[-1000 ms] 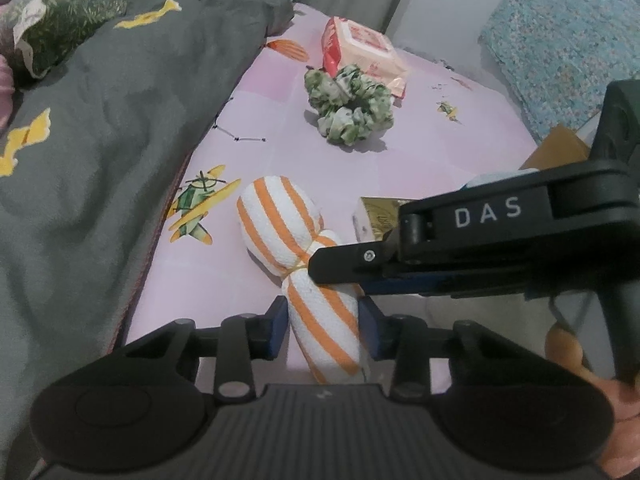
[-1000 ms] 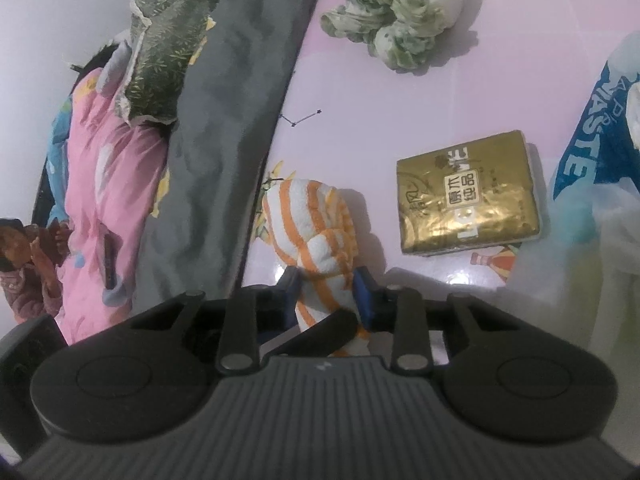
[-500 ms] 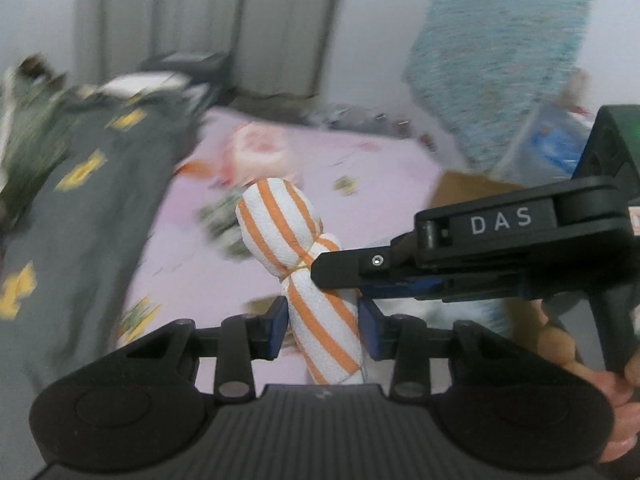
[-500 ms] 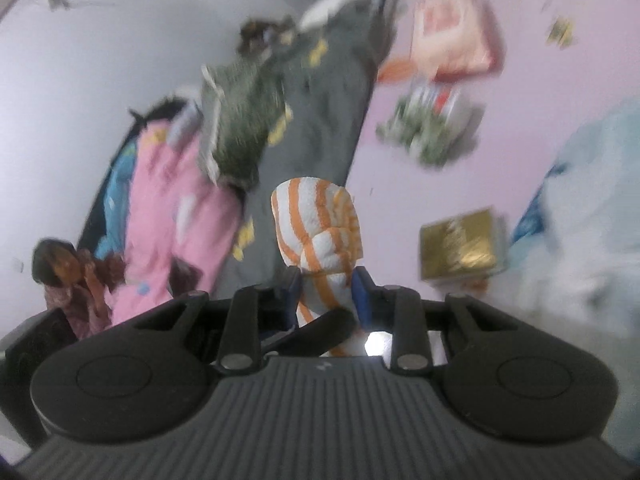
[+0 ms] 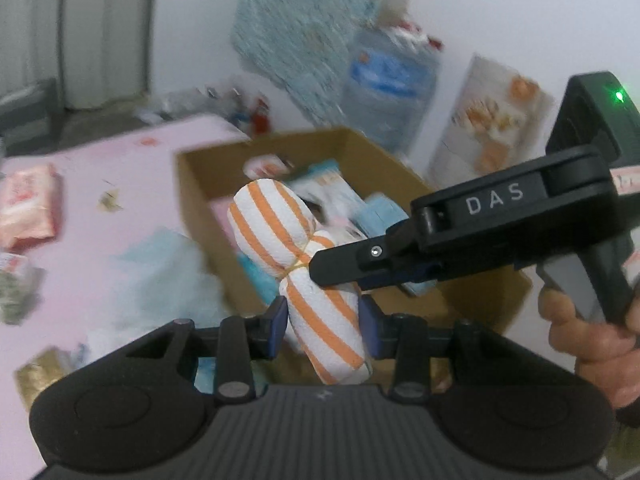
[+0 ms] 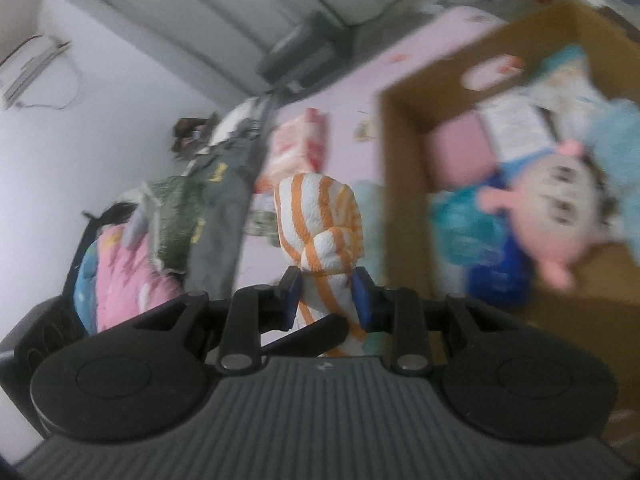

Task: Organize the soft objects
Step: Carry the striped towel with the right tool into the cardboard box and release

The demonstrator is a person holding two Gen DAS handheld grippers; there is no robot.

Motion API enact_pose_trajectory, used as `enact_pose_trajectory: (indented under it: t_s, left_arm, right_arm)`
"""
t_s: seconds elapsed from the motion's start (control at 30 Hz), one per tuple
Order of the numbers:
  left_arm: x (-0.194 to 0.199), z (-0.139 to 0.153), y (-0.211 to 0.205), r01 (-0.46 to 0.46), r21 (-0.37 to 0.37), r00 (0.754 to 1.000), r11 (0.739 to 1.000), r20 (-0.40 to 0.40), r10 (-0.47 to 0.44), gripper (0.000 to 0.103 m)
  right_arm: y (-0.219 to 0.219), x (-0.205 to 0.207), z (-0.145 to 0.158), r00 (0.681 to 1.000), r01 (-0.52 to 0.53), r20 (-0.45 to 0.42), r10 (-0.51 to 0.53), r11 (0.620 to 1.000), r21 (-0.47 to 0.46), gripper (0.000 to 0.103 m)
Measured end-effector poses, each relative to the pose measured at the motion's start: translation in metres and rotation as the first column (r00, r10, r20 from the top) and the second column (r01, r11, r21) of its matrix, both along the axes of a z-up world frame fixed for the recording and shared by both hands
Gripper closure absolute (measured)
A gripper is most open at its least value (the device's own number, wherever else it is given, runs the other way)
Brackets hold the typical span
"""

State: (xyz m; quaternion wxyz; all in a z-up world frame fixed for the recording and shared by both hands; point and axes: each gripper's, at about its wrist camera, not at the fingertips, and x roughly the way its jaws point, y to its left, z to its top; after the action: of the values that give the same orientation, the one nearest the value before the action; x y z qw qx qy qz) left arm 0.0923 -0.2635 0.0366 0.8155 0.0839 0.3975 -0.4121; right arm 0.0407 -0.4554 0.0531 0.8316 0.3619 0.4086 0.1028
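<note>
An orange-and-white striped rolled towel (image 5: 280, 236) is up in the air, tied at its middle. My left gripper (image 5: 323, 320) is shut on its lower half. My right gripper (image 6: 325, 299) is shut on the same striped towel (image 6: 320, 216) near the tie; its black body (image 5: 500, 224) crosses the left wrist view from the right, with a hand under it. Behind the towel stands an open cardboard box (image 5: 192, 176), with soft packs inside. In the right wrist view the box (image 6: 396, 152) holds a plush doll (image 6: 560, 208) with a pink face and blue clothes.
The pink sheet (image 5: 100, 184) carries a pink tissue pack (image 5: 28, 208), a gold pack (image 5: 36, 372) and a pale plastic bag (image 5: 160, 272). A grey quilt (image 6: 216, 200) and pink bedding (image 6: 120, 272) lie at the left. A water bottle (image 5: 388, 92) stands behind the box.
Both grippers have lifted the striped towel off the pink sheet and swung it to the right, so the cardboard box is now behind it. Both grips are unchanged.
</note>
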Motion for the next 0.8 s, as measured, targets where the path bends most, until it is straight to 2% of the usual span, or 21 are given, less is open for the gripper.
enact_pose_trajectory:
  t_s: [0.13,0.23,0.43,0.5,0.7,0.8]
  left_arm:
    - [-0.001,-0.02,-0.019,0.053,0.05,0.996,0.997,-0.078,-0.049,0.063]
    - [0.003,-0.031,-0.024,0.075,0.076,0.991,0.994,-0.12,-0.065,0.063]
    - [0.003,-0.029,-0.013,0.084,0.068,0.99,0.994,-0.117,-0.076,0.061]
    - [0.005,-0.028,-0.01,0.075,0.058,0.991,0.995,-0.113,-0.069,0.061]
    - [0.004,-0.012,0.012,0.031,0.03,0.996,0.999,-0.081,-0.028,0.06]
    - [0.005,-0.003,0.025,0.006,0.008,0.998,1.0,-0.063,-0.006,0.058]
  right_arm:
    - [-0.029,-0.012,-0.024,0.996,-0.005,-0.088,0.005,1.0,0.004,0.076]
    - [-0.038,-0.01,-0.044,0.988,-0.052,-0.144,0.053,0.999,0.01,0.075]
    - [-0.041,0.002,-0.076,0.964,-0.123,-0.234,0.124,0.992,0.018,0.075]
    - [-0.037,0.008,-0.079,0.958,-0.142,-0.252,0.137,0.99,-0.005,0.075]
    - [-0.052,0.015,-0.081,0.967,-0.058,-0.251,0.035,0.995,-0.084,0.074]
    - [-0.06,0.023,-0.089,0.96,-0.015,-0.28,-0.016,0.994,-0.11,0.074]
